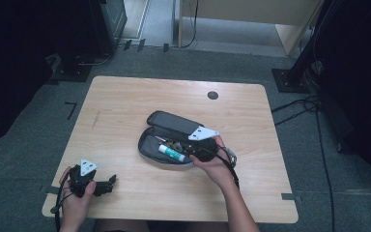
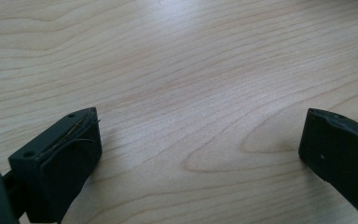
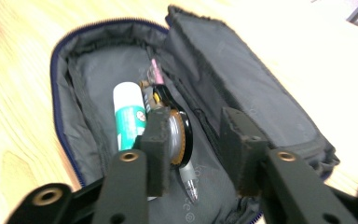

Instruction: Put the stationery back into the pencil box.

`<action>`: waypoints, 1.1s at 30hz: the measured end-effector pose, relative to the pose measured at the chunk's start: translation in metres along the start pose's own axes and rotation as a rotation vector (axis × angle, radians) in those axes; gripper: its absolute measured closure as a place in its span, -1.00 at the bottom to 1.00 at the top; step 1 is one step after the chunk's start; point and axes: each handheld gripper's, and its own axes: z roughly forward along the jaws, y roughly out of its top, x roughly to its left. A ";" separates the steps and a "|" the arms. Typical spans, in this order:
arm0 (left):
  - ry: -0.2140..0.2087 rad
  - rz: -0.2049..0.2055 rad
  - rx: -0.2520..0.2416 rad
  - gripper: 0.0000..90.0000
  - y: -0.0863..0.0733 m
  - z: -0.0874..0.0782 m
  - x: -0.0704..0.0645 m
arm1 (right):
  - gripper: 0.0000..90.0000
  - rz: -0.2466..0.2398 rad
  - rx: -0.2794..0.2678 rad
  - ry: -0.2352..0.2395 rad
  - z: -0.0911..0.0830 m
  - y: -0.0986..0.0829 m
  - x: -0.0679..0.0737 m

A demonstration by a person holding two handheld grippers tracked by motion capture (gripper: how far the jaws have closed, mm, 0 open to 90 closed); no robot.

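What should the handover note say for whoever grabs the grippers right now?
Left gripper: open, empty, resting at the table's near left corner.
Right gripper: open, jaws inside the open pencil case mid-table, holding nothing.
In the case: glue stick, pen, a round black-rimmed item beside the left jaw.
Done: case is unzipped, lid folded back.
Left: probably the contents; direction of the job is unclear.

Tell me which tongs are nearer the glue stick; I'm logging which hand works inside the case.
Right. The right tongs hover over the open pencil case, just beside the glue stick. The left tongs rest open at the table's near left corner, far from it.
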 end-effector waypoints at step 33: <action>0.000 -0.001 0.000 -1.00 0.000 0.000 0.000 | -1.00 0.179 0.002 -0.125 -0.070 -0.064 -0.007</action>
